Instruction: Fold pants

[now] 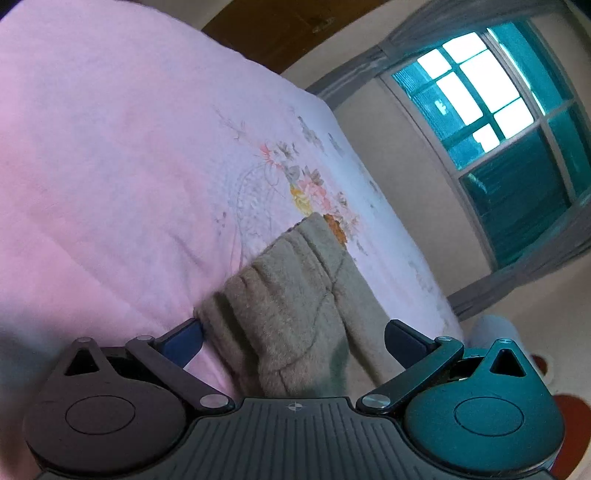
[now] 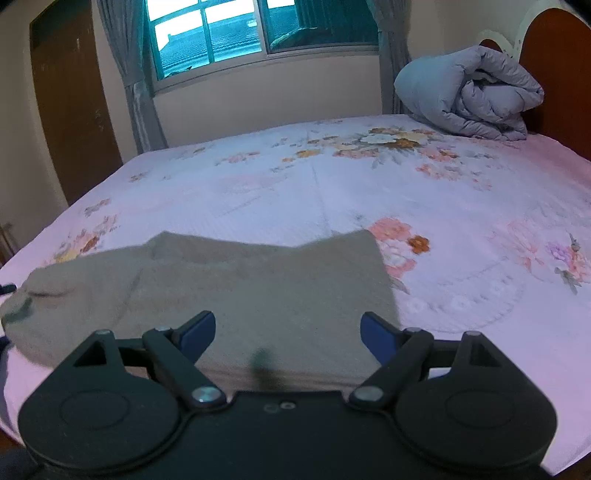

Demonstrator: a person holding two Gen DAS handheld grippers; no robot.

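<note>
Beige fleece pants (image 2: 229, 291) lie on a pink floral bed sheet (image 2: 332, 184), spread across the near left part of the bed. In the left wrist view the pants (image 1: 291, 310) run from the bed's edge toward the flower print, seen at a steep tilt. My left gripper (image 1: 293, 338) is open, its blue fingers on either side of the pants' near end, not closed on it. My right gripper (image 2: 288, 332) is open and empty, hovering over the near edge of the pants.
A rolled grey duvet (image 2: 469, 99) sits at the far right by the wooden headboard (image 2: 554, 66). A window (image 2: 236, 33) with grey curtains and a brown door (image 2: 70, 110) lie beyond the bed. The floor (image 1: 517, 332) shows past the bed's edge.
</note>
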